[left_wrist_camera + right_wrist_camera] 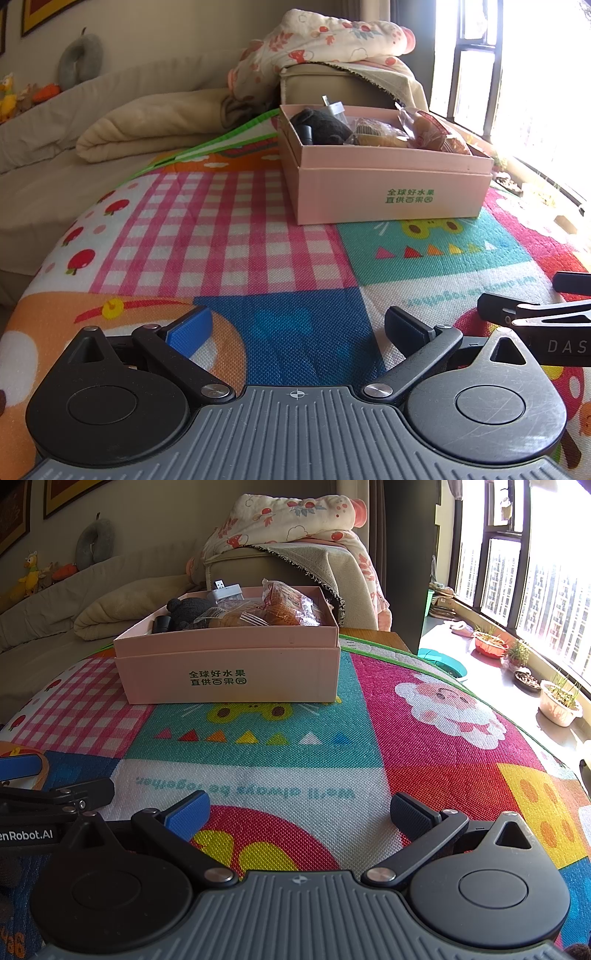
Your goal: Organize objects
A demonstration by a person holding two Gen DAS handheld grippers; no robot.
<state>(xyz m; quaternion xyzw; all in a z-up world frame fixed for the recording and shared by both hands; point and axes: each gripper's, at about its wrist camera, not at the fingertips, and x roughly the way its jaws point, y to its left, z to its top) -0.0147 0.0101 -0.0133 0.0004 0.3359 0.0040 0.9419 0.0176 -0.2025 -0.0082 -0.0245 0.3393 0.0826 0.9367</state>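
On the table, a bright cartoon-print mat point(424, 746) covers the whole surface, with pink checks, a teal panel and a red patch showing a white-bearded face. Behind it runs a beige sofa point(155, 85) with a folded cream blanket point(147, 129), a floral quilt point(295, 517) heaped on its armrest, and a grey neck pillow point(79, 55) on its back. To the right, potted plants point(557, 698) line a sunny window sill.

The pink box point(232, 668) sits at the far side of the mat, its long printed side facing both cameras and running left to right, green characters upright. It stands open-topped and already holds things: wrapped pastries point(284, 605) at the right end, a dark plush toy point(188, 607) and a small black cylinder point(162, 622) at the left end, and a white plug adapter point(225, 590) sticking up at the back. Bare mat lies between the box and both grippers.

The left gripper point(295, 328) hovers low over the blue panel, its jaws spread wide and holding nothing. The right gripper point(299, 810) sits just beside it over the red-and-yellow print, jaws likewise wide apart and empty. Each shows at the edge of the other's view.
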